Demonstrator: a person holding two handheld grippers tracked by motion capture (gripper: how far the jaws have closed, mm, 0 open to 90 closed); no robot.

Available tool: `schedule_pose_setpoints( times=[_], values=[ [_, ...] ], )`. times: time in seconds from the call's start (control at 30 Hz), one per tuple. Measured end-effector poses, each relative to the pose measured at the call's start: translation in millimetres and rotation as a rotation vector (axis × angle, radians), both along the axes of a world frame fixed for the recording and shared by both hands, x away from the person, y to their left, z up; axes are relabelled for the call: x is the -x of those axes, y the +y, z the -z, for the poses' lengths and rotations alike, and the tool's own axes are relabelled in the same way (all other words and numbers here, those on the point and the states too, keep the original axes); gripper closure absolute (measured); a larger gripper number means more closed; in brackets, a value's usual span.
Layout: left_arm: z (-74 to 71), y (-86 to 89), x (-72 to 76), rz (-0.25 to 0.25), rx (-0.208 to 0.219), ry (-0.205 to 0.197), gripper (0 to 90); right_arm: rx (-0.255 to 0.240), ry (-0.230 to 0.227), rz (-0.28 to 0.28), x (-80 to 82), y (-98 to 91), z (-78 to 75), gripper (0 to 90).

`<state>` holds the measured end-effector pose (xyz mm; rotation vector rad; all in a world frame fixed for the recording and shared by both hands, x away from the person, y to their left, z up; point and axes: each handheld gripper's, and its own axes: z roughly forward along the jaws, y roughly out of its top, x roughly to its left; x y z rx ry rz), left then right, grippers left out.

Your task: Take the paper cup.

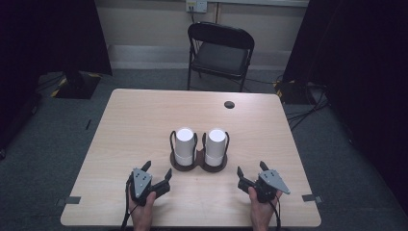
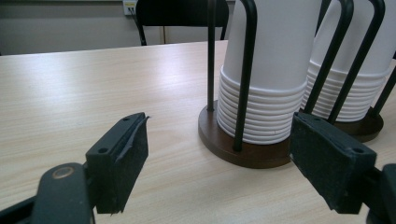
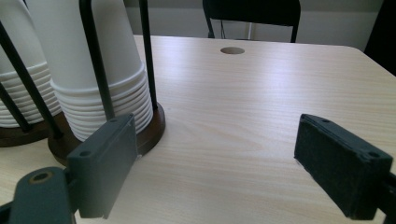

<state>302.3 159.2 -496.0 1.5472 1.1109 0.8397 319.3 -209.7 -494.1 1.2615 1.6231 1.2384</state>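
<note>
So far nothing has been lifted, as I read it. Nearest to me, my left gripper (image 1: pixel 156 174) rests low over the near edge of the table (image 1: pixel 130 120), its jaws spread with only bare wood between them. My right gripper (image 1: pixel 250 172) sits at the same depth on the other side, its jaws likewise spread wide and gripping nothing. The two are well apart, each set just outside the line of the holder.

A little beyond them stands the cup holder (image 1: pixel 198 165), a dark wooden base with two round bays and black wire uprights. Its left bay carries the left cup stack (image 1: pixel 185 144), white paper cups nested upside down; its right bay carries the right cup stack (image 1: pixel 216 145), much the same height. In the left gripper view the left stack (image 2: pixel 268 70) stands ahead and to the right of the jaws, near but not touched. In the right gripper view the right stack (image 3: pixel 95 70) stands to the left of the jaws, near them; I cannot tell whether the left jaw touches the base.

Both stacks look full and seated, so I judge the work to be at its start: the approach is made, the grasp is not. Pulling a cup off and setting it down is all left to do.

Farther off, a cable hole (image 1: pixel 229 104) marks the far side of the table, and behind it stands a black folding chair (image 1: pixel 220 53).
</note>
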Motion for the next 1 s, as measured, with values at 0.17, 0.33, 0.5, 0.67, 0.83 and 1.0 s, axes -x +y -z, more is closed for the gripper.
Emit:
schedule_pose_setpoints(
  times=[0.17,0.33,0.5,0.67,0.83,1.0],
  values=[
    [-0.3,-1.9,-0.6,-0.013,-0.018,0.009,19.6,-0.011,0.01,0.001,-0.9,-0.9,-0.1,14.9],
    [-0.2,-1.1,-0.4,-0.016,-0.008,0.008,19.6,0.003,0.0,-0.008,-0.2,0.3,0.0,15.8],
    [-0.2,0.2,-0.2,-0.008,0.009,0.017,19.5,0.003,-0.02,0.002,2.0,0.6,0.2,17.0],
    [-1.1,0.2,-1.1,0.027,0.013,0.05,19.5,0.011,-0.019,0.007,2.1,1.4,0.2,19.1],
    [-3.8,0.9,0.5,0.031,0.034,0.05,21.3,0.001,-0.021,0.005,2.6,0.8,0.2,20.1],
    [-6.7,-3.5,2.2,0.053,0.051,0.047,21.4,0.0,-0.02,0.001,3.0,0.8,0.2,21.1]
  ],
)
